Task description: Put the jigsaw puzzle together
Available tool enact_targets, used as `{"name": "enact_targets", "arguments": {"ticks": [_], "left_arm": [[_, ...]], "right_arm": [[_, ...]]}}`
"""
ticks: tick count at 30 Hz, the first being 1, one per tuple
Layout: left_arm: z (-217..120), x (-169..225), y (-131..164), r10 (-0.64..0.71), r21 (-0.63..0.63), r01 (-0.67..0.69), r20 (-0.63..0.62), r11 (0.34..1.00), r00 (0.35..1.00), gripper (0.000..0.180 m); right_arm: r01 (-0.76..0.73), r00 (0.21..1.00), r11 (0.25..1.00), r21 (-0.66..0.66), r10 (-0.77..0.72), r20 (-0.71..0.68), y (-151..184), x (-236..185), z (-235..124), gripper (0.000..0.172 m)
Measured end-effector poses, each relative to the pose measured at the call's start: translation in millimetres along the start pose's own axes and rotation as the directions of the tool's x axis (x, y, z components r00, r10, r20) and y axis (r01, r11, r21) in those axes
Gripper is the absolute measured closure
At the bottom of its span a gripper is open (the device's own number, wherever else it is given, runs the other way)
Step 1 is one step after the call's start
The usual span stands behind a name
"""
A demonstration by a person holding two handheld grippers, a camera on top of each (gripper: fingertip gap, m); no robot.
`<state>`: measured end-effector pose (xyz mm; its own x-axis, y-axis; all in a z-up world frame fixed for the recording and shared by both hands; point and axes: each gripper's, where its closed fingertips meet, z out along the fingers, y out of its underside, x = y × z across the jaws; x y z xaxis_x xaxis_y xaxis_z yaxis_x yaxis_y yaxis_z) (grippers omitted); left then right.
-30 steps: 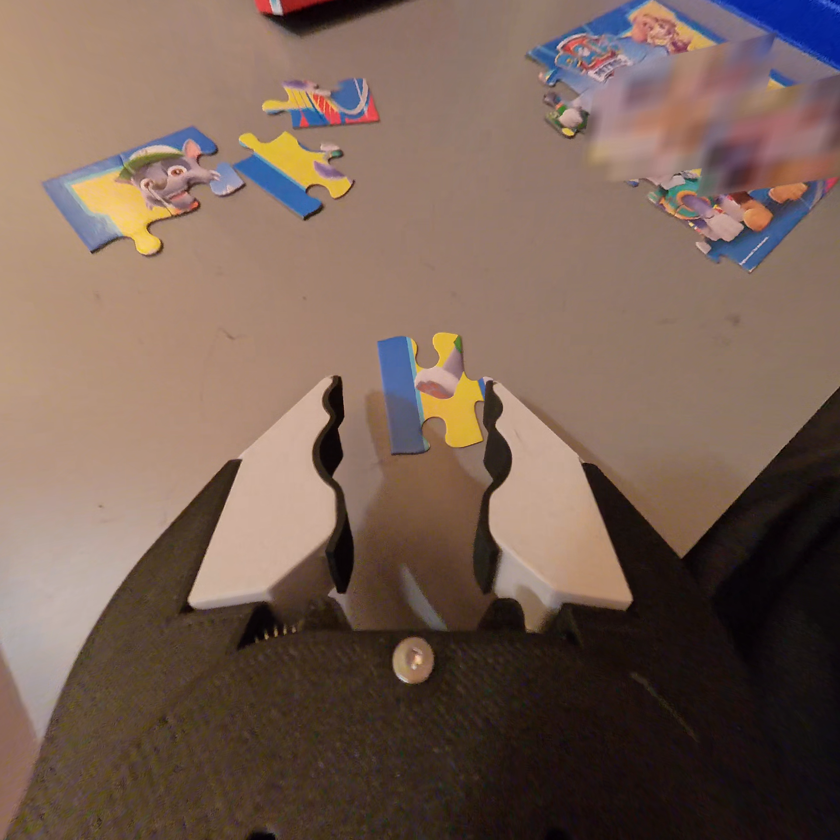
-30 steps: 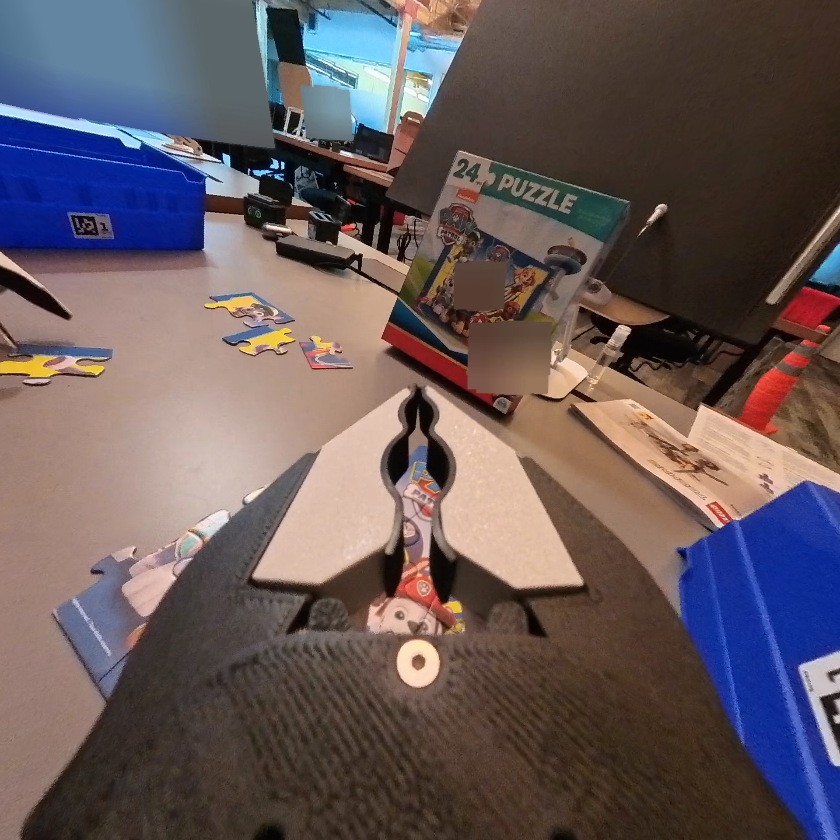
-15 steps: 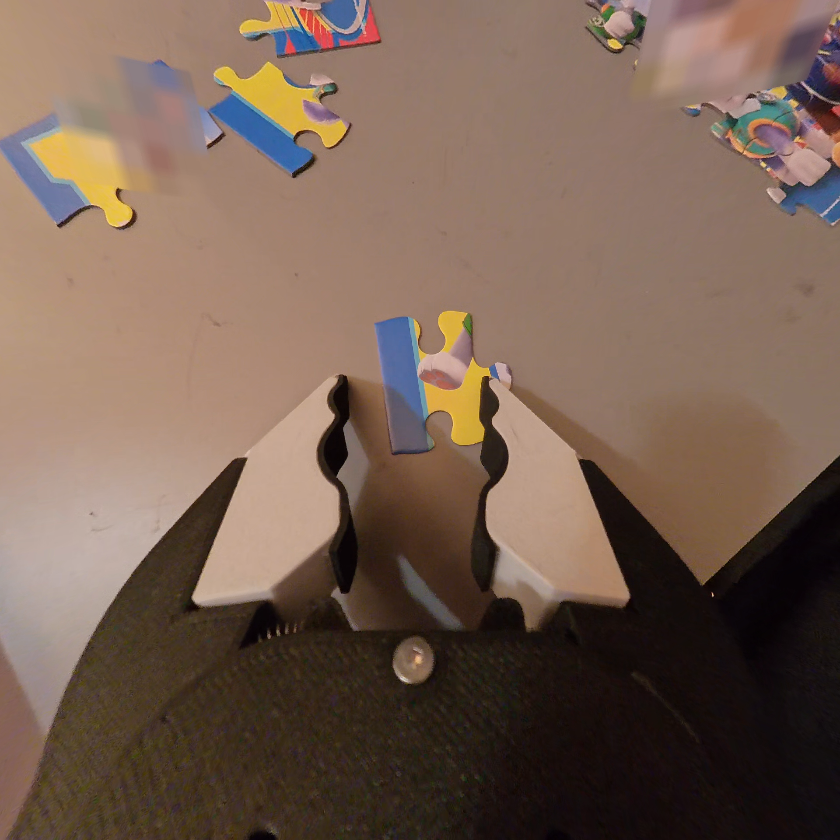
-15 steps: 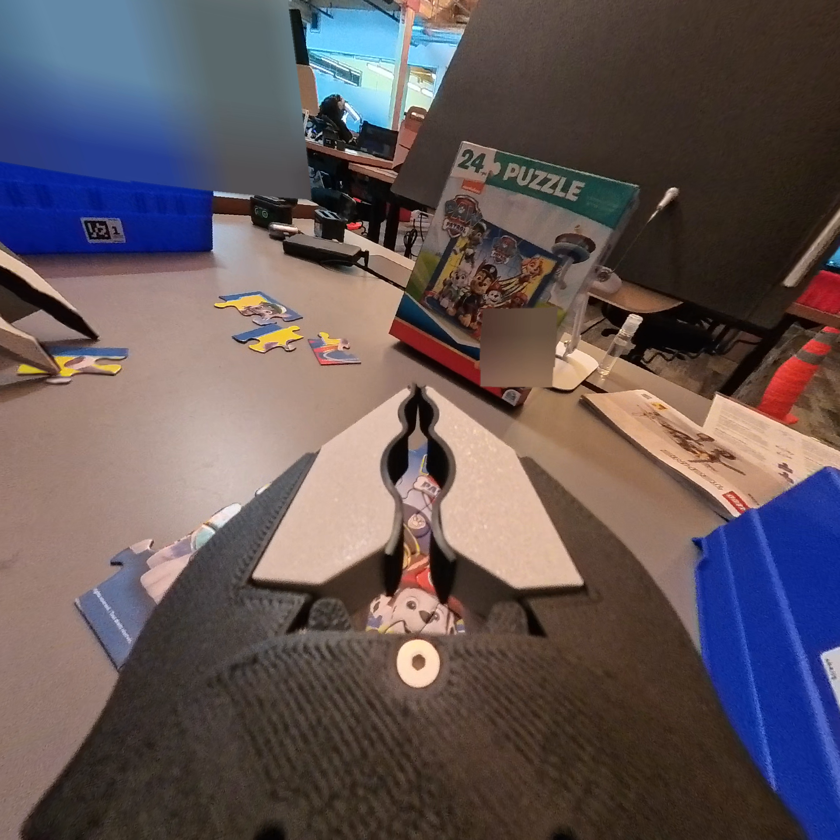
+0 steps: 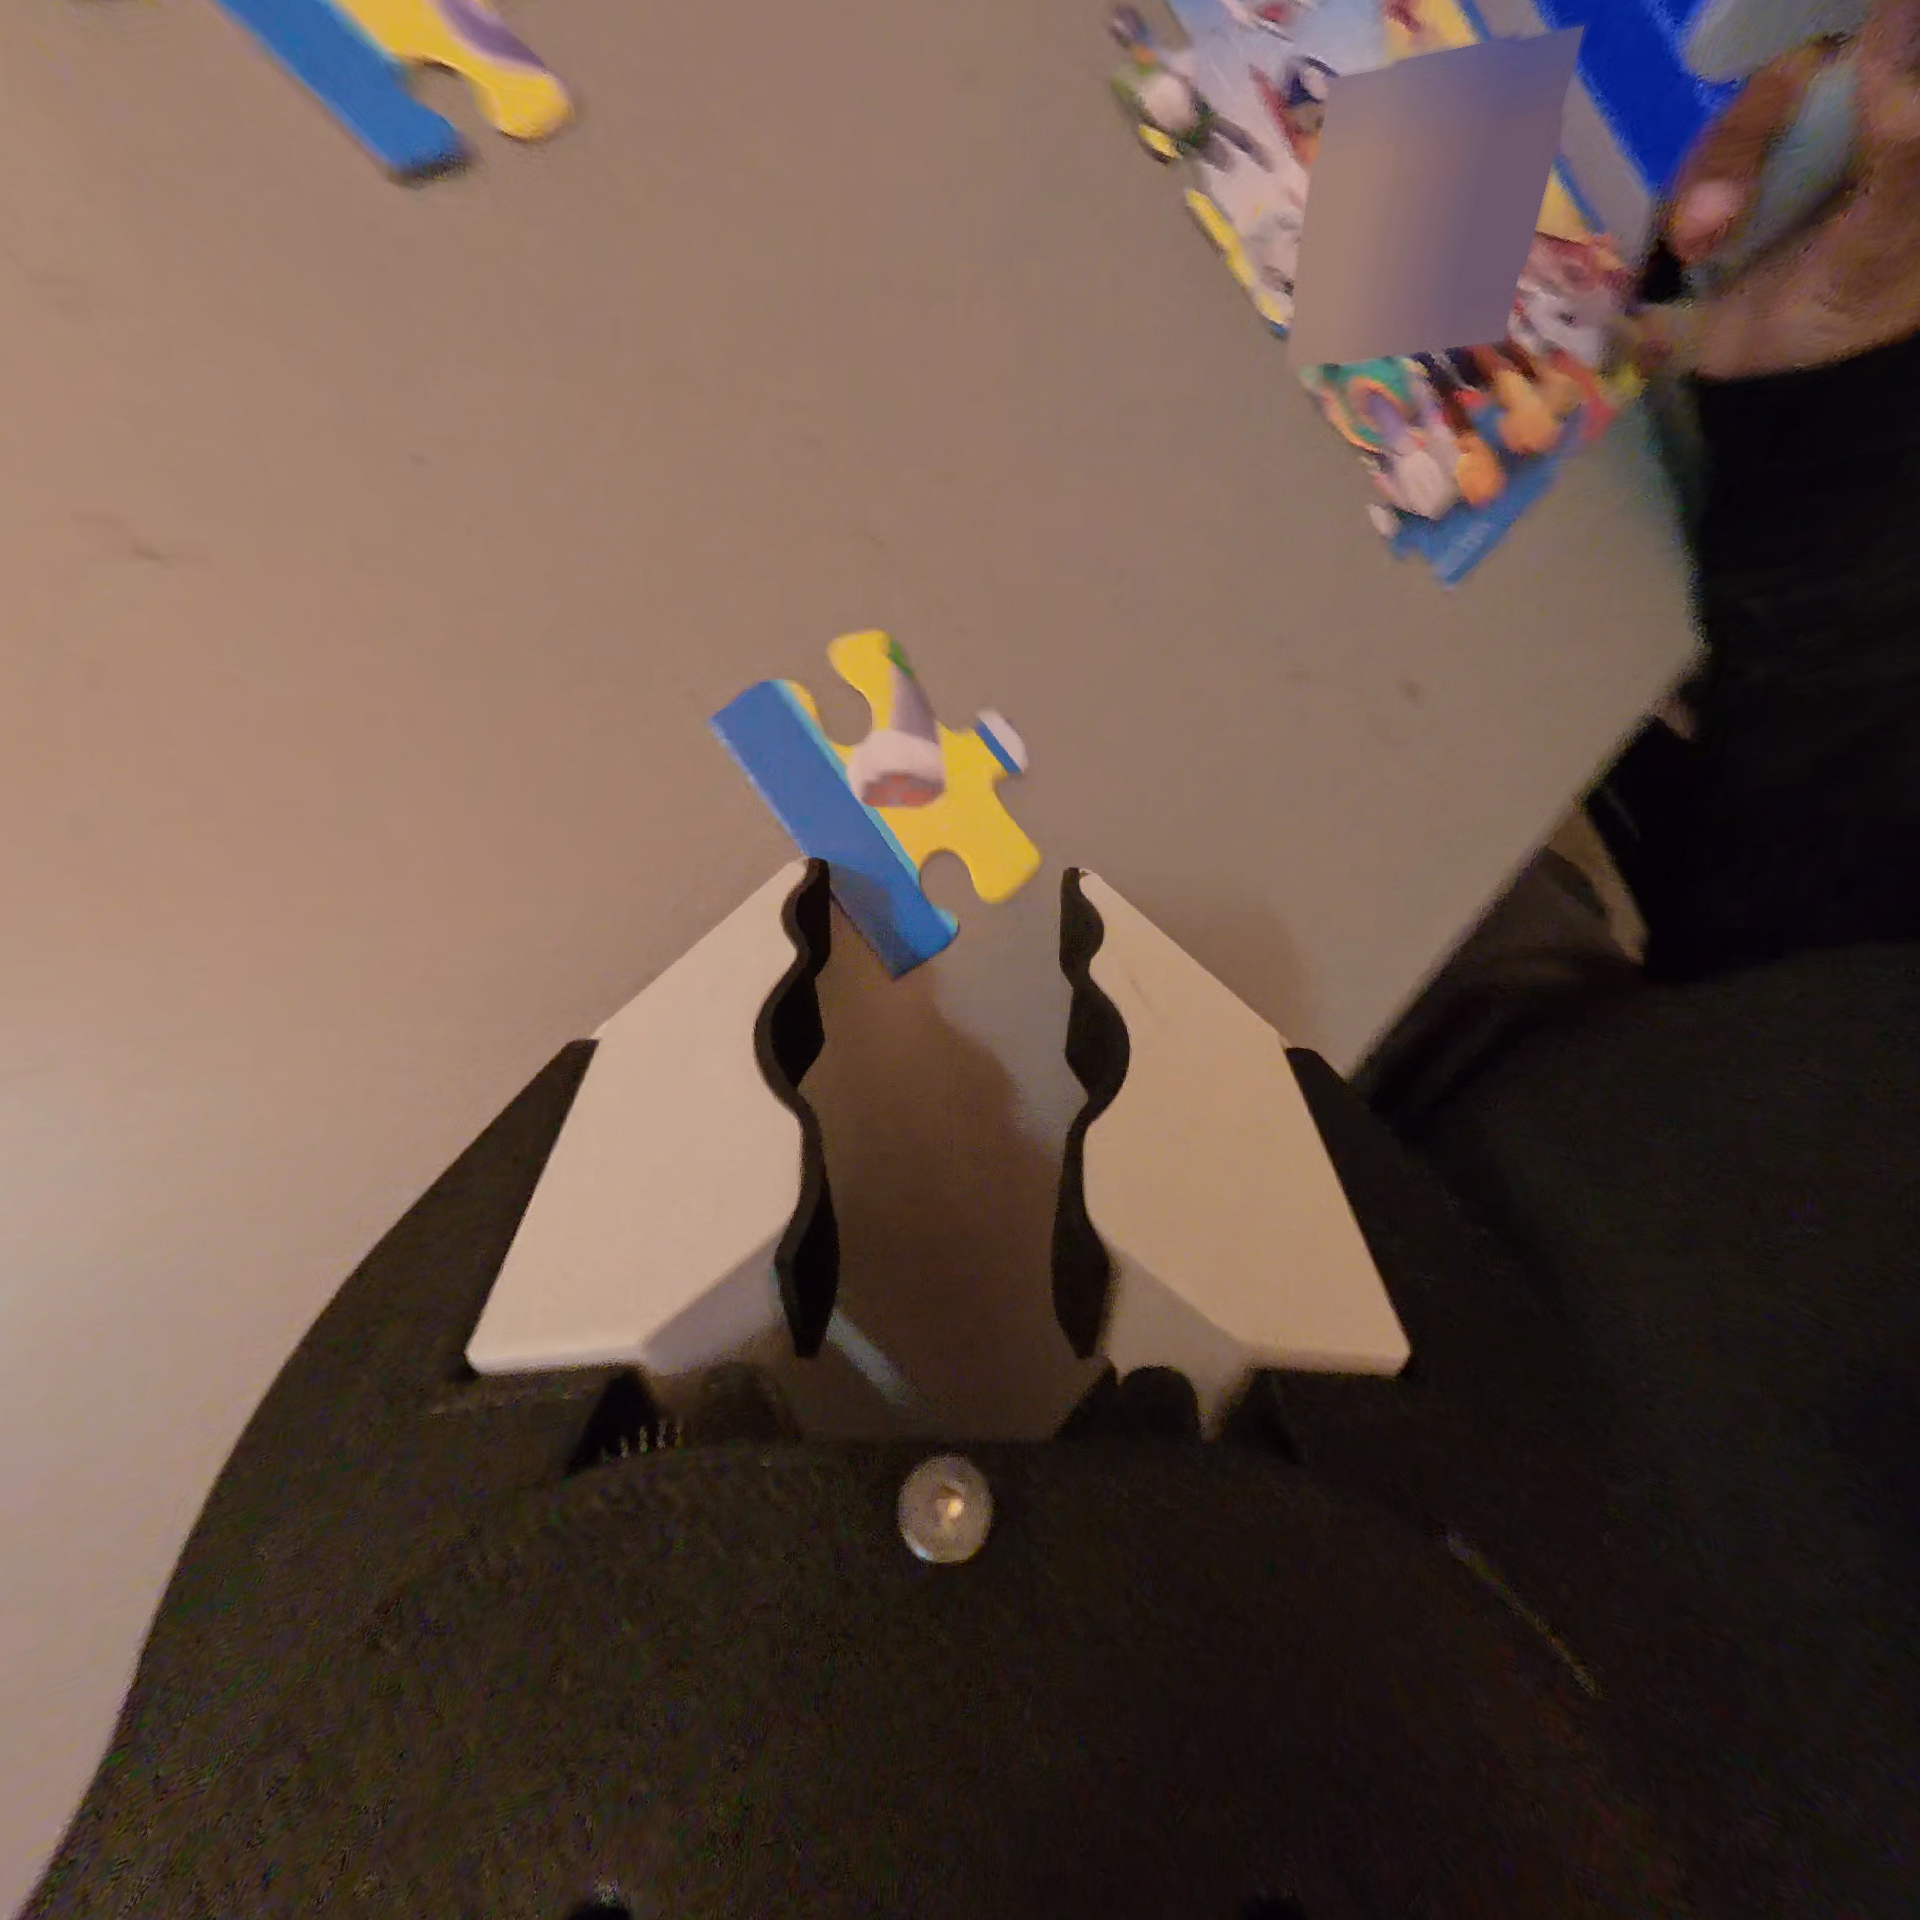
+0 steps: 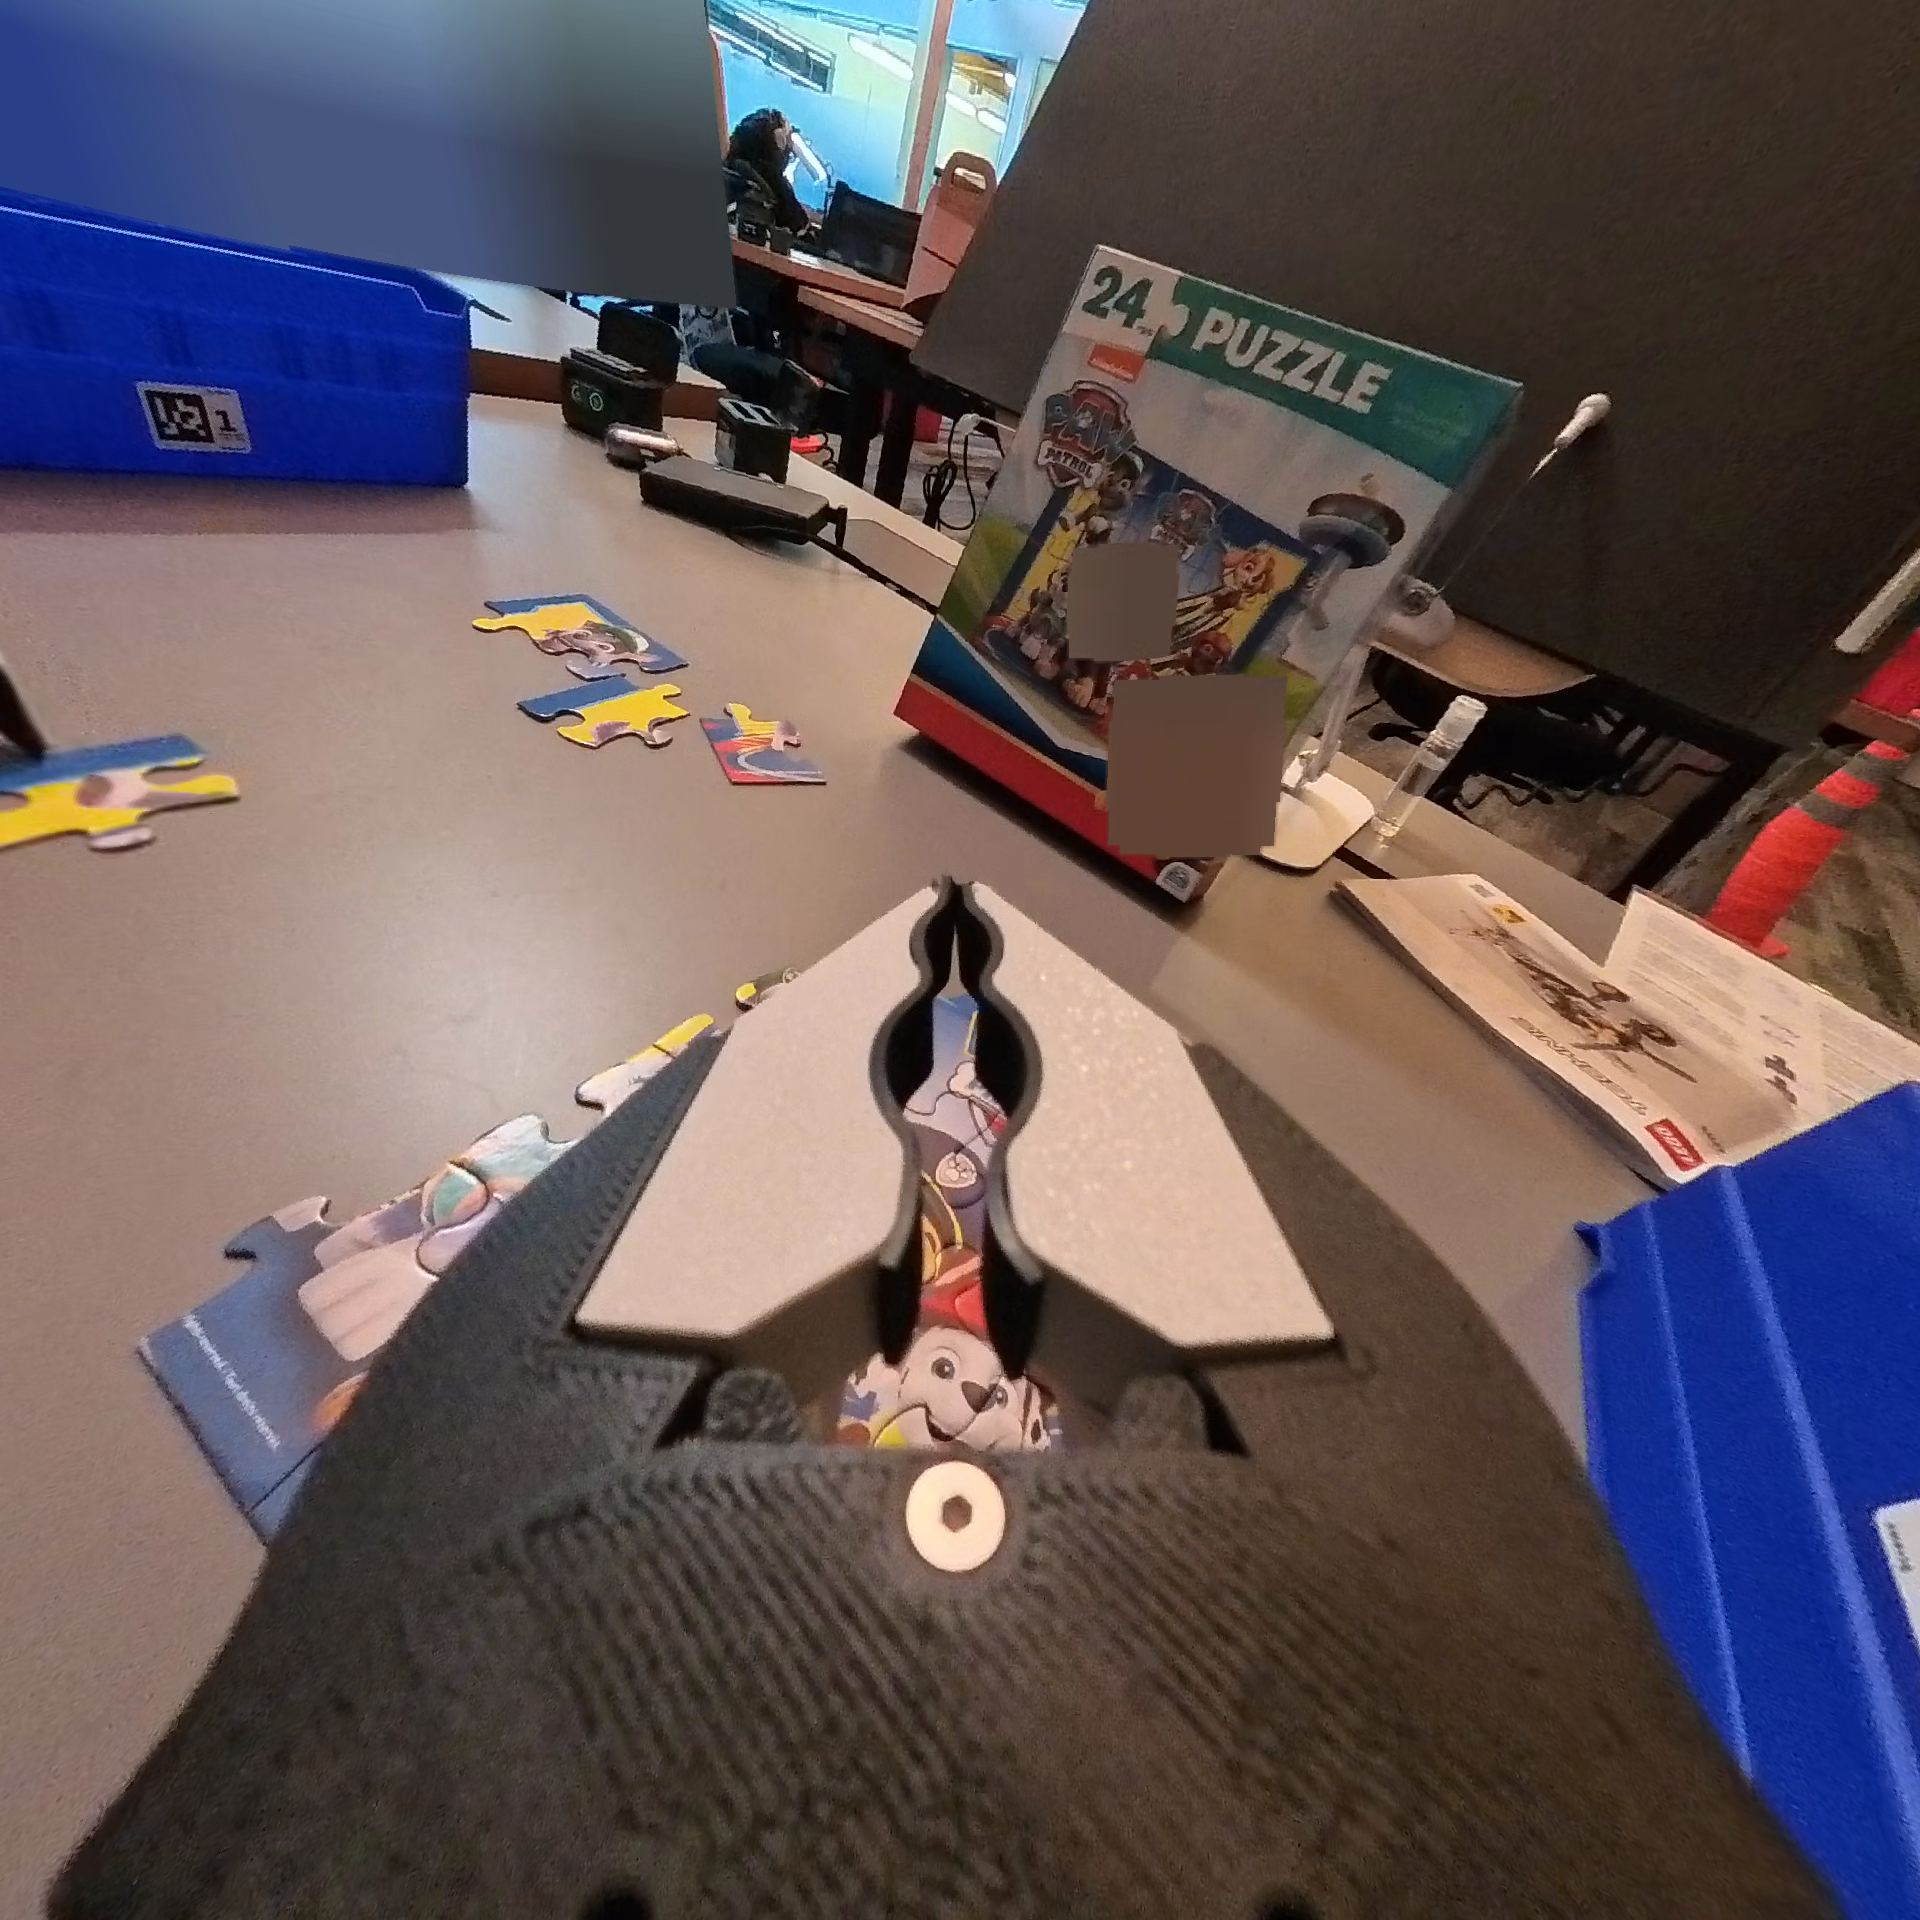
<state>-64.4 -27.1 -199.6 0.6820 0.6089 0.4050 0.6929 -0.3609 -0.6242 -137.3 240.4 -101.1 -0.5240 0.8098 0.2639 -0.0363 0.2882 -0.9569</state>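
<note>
1. We see a blue-and-yellow puzzle piece [image 5: 883, 800] lying flat on the grey table [image 5: 520, 499], turned at an angle just ahead of the left gripper [image 5: 943, 883].
2. The left gripper's fingers stand apart; the left fingertip [image 5: 805, 883] touches the piece's blue edge, while the right fingertip stands clear of it, so nothing is clamped.
3. Far to the left on the table lies another blue-and-yellow piece [image 5: 416, 83], blurred in the left wrist view.
4. To the far right sits a partly assembled puzzle [image 5: 1455, 436], near the table's edge, with a hand [image 5: 1787, 208] just beyond it.
5. The right gripper [image 6: 954, 888] hovers low over that assembled section [image 6: 343, 1278]; its fingertips meet with nothing between them, and the printed picture shows through the gaps behind the tips.
6. In the right wrist view, three loose pieces [image 6: 623, 675] lie well apart to the far left, and the angled piece [image 6: 104, 790] appears at the left margin.
7. A puzzle box [image 6: 1195, 582] stands upright beyond the right gripper, with an open booklet [image 6: 1621, 1029] to its right.
8. A blue bin [image 6: 229, 374] sits at the far left, another blue bin [image 6: 1766, 1403] at the near right.
</note>
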Motion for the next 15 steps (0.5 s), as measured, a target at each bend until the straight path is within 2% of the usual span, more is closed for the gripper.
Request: {"name": "enact_targets", "arguments": {"ticks": [2,3,7,15], "left_arm": [[2.7,21.7,1.3,0.051,-0.008,-0.052,-0.118,0.999,0.992,0.139],[3.7,23.0,-1.7,0.096,0.015,-0.095,-0.109,0.995,0.989,0.139],[5.3,1.8,-10.1,0.266,0.050,-0.271,0.083,0.961,0.960,0.132],[16.2,3.5,-7.3,0.348,0.014,-0.351,0.104,0.936,0.932,0.110]], "right_arm": [[0.002,1.000,1.000,-0.004,-0.002,0.000,0.6,-0.1,0.5,0.172],[0.003,1.000,1.000,-0.004,-0.003,-0.001,0.5,0.0,0.6,0.172],[0.002,1.000,1.000,0.000,-0.002,0.000,-0.1,0.1,0.2,0.172],[0.002,1.000,1.000,0.001,-0.002,0.006,-0.5,-1.0,0.5,0.172]]}}
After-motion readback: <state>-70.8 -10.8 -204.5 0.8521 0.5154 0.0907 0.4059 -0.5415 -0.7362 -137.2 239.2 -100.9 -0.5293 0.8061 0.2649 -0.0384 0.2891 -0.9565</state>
